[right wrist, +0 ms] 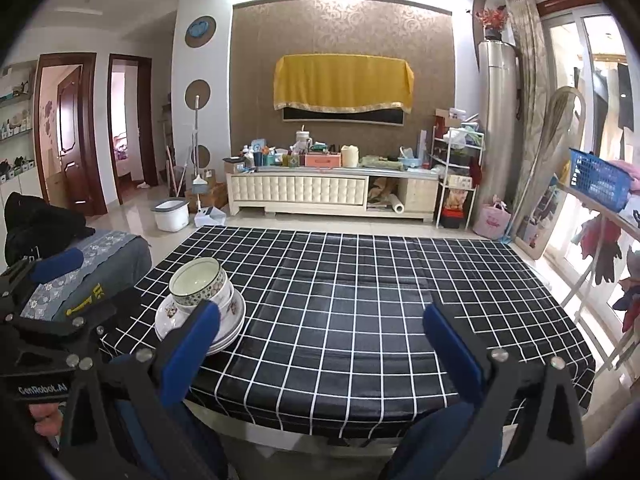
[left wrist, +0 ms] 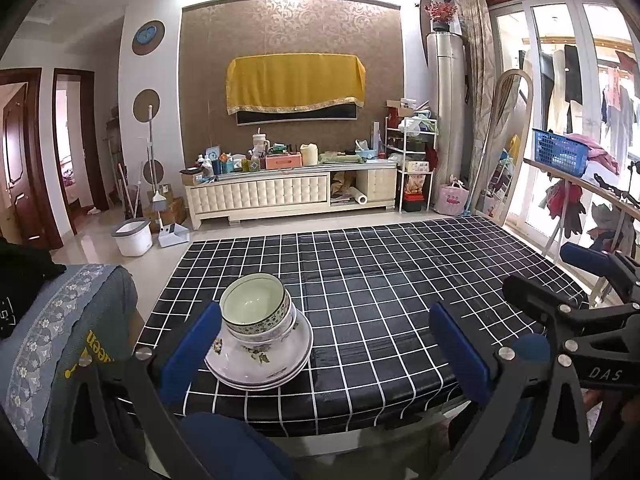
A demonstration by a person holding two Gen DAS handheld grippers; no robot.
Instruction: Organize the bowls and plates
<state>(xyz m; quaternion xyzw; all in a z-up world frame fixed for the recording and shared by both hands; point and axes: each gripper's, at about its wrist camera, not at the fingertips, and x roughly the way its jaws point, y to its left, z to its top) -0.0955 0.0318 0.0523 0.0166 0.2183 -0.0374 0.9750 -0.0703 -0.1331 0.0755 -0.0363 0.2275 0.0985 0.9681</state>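
Note:
A stack of patterned bowls sits on a stack of floral white plates at the front left of the black checked tablecloth. The bowls and plates also show in the right wrist view on the tablecloth. My left gripper is open and empty, held back near the table's front edge, its left finger beside the stack. My right gripper is open and empty, to the right of the stack. The right gripper also shows at the right of the left wrist view.
A chair with a blue-grey patterned cover stands left of the table. A TV cabinet with clutter lines the far wall. A white bucket stands on the floor. A drying rack with a blue basket is at the right.

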